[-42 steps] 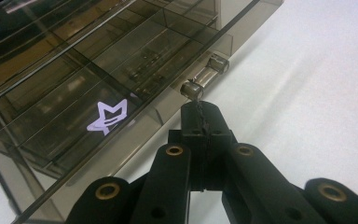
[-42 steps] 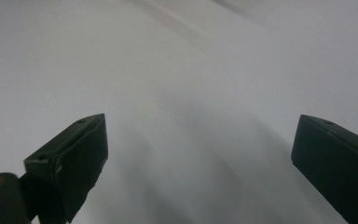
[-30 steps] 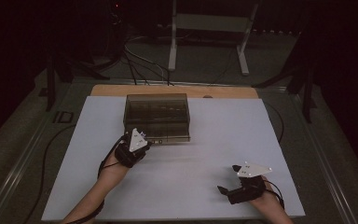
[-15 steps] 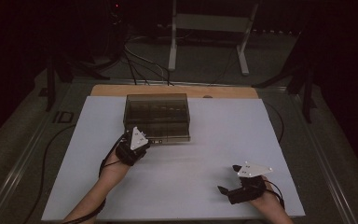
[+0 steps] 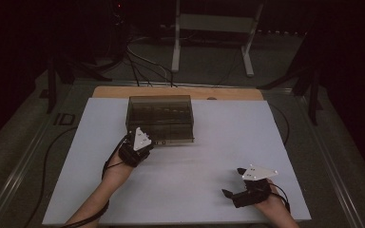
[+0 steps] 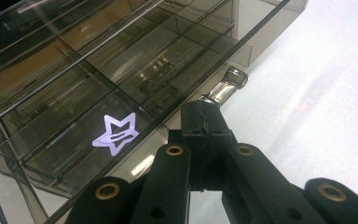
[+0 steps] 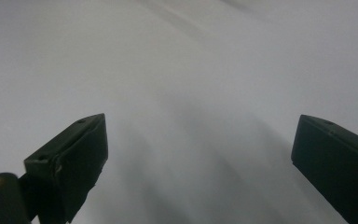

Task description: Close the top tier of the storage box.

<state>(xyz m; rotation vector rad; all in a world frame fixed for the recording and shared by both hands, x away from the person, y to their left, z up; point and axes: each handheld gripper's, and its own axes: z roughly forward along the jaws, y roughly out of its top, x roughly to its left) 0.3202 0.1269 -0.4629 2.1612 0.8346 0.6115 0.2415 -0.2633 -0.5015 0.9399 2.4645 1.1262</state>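
Observation:
A smoky see-through compartment box (image 5: 160, 116) stands on the white table top (image 5: 228, 137), toward the back and left of middle. Inside one compartment lies a pale star-shaped clip (image 6: 115, 134). My left gripper (image 5: 139, 140) is at the box's front left corner with its jaws pressed together (image 6: 200, 116). Its tips meet the box's front rim at the near end of a shiny metal latch (image 6: 226, 86); I cannot tell whether the latch is pinched. My right gripper (image 5: 235, 183) rests low near the table's front right, jaws wide apart (image 7: 200, 154), nothing between them.
A wooden strip (image 5: 176, 92) runs along the table's far edge. Behind it a white stand (image 5: 211, 28) and cables (image 5: 138, 57) lie on the dark floor. A cable (image 5: 43, 166) trails along the table's left side.

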